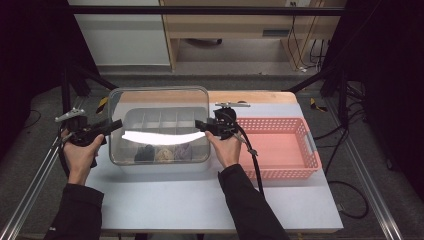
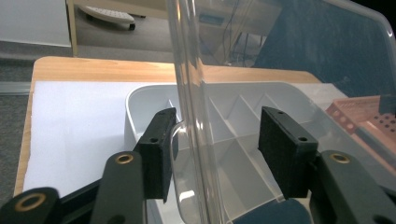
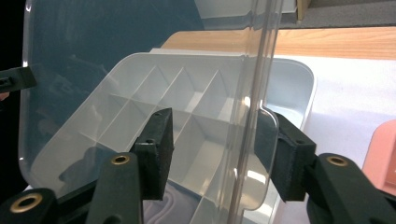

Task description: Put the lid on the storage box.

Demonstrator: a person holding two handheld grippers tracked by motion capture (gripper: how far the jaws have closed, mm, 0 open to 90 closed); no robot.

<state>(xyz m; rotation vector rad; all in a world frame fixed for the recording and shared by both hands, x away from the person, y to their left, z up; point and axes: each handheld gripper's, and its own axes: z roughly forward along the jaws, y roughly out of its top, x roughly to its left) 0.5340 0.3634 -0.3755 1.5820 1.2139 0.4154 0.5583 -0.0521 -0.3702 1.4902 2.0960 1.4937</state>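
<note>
Fingers of both grippers straddle clear lid; unmarked.

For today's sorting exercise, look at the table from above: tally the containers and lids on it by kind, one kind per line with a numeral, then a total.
Clear lid, tilted up over the box: 1
White divided box: 1
Pink basket: 1
Total: 3
</note>
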